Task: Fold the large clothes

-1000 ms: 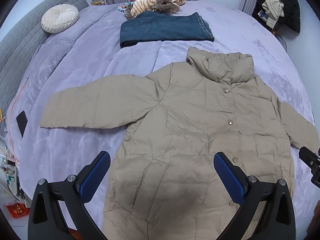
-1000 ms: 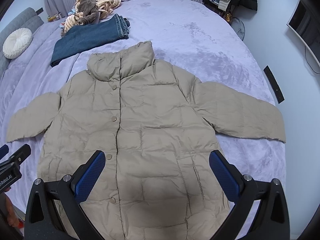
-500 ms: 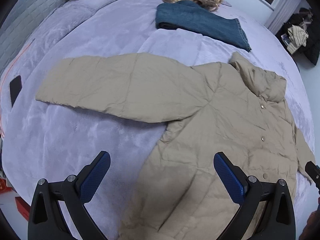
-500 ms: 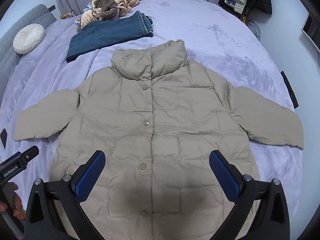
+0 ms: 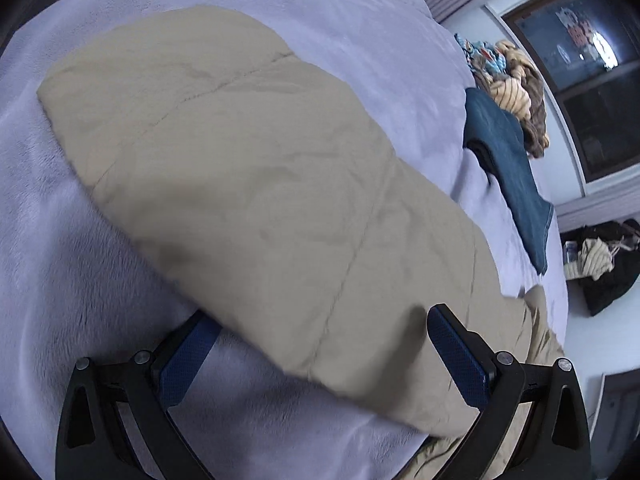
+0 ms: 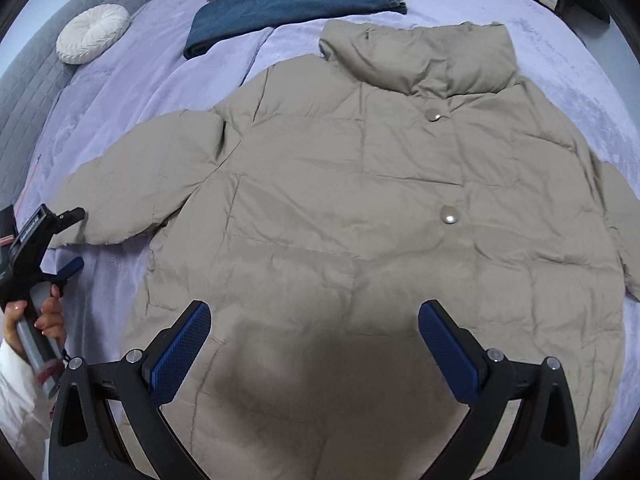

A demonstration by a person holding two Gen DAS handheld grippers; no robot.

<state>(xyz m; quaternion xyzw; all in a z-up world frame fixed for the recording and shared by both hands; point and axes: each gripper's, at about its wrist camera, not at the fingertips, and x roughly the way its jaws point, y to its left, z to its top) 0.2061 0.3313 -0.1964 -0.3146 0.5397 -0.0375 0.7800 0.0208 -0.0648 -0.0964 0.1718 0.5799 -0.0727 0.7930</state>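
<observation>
Left wrist view: left gripper point(image 5: 320, 344) is spread wide, jaws straddling the near edge of the coat sleeve point(image 5: 256, 184). I see one blue pad point(image 5: 186, 364) low on the purple blanket point(image 5: 60, 280), partly tucked under the sleeve edge; the other pad point(image 5: 456, 360) sits over the tan fabric. Cannot tell if either pad touches cloth. Sleeve lies flat across the blanket, running away from the camera toward upper left. Jeans point(image 5: 508, 168) lie folded further up the bed at right, touching a pile of clothes point(image 5: 516, 92) beyond them. View is tilted and a bit blurred.

Right wrist view: right gripper point(image 6: 314, 344) is also spread wide, holding nothing, above the lower front of the coat point(image 6: 360, 220). Coat lies face up, flat on the bed, snaps closed, collar point(image 6: 420, 56) at the far end, both sleeves out to the sides. I see the left gripper point(image 6: 68, 240) at the left edge, just beside the sleeve cuff, held by a hand point(image 6: 44, 316) in a white sleeve. Jeans point(image 6: 288, 4) lie just beyond the collar, apart from the coat. Round white cushion point(image 6: 92, 34) rests at far left against the grey headboard point(image 6: 36, 80).
</observation>
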